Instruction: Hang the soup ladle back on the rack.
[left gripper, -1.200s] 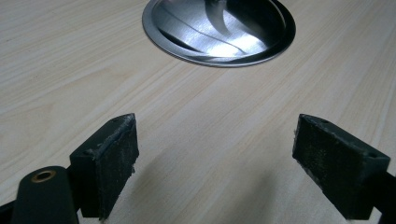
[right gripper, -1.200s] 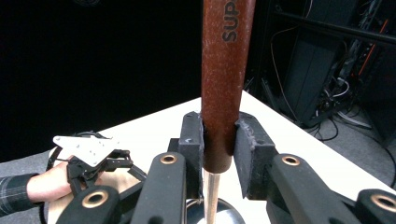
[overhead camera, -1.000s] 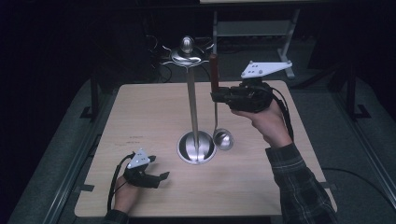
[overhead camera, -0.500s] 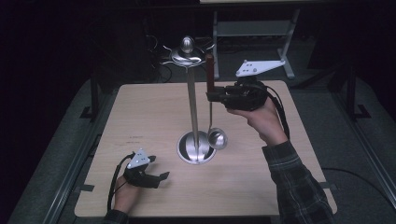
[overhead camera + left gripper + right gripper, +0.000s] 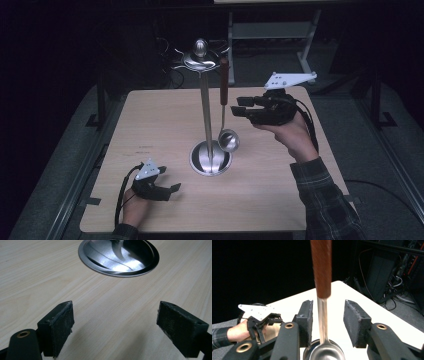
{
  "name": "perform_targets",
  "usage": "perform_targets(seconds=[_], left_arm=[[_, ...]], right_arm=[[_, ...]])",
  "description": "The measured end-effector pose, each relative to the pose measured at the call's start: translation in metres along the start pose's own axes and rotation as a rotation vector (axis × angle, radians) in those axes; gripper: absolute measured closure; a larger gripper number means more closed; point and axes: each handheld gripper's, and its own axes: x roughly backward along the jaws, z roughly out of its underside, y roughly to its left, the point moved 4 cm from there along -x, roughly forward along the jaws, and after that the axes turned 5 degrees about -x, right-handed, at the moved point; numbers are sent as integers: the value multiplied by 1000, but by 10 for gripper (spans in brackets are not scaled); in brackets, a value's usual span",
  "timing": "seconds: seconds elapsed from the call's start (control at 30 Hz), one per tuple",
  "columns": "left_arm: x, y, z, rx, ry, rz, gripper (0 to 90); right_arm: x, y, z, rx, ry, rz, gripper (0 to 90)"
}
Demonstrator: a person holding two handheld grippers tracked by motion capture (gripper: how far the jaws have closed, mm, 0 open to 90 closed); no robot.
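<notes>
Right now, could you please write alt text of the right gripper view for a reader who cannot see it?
A ladle with a brown handle hangs upright between the open jaws of the right gripper, which have just been opening and do not press it. Its steel bowl is at the bottom edge. Beyond, on the pale table, the left gripper sits in a hand.

You will find a light wooden table on grey flooring. Beyond its far edge, a pale metal frame stands in the dark. Past the far right corner, note tangled cables beside black equipment.
</notes>
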Motion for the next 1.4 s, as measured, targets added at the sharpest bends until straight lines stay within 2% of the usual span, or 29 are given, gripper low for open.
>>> perform_targets(seconds=[0.13, 0.57, 0.7, 0.83, 1.0, 1.17, 1.4], left_arm=[[1, 0, 0, -19, -1, -3, 142], [1, -1, 0, -19, -7, -1, 141], [1, -1, 0, -21, -10, -1, 142], [1, -2, 0, -11, -16, 5, 142], [1, -1, 0, -22, -18, 2, 142], [1, -2, 0, -20, -20, 3, 142], [2, -1, 0, -20, -19, 4, 142]], right_arm=[[4, -5, 12, -16, 7, 10, 562], [16, -16, 53, -51, 40, 53, 466], [16, -19, 74, -54, 67, 85, 450], [15, -21, 91, -63, 92, 101, 443], [14, -26, 112, -75, 117, 121, 424], [14, -29, 129, -67, 146, 152, 421], [16, -32, 156, -63, 153, 172, 378]])
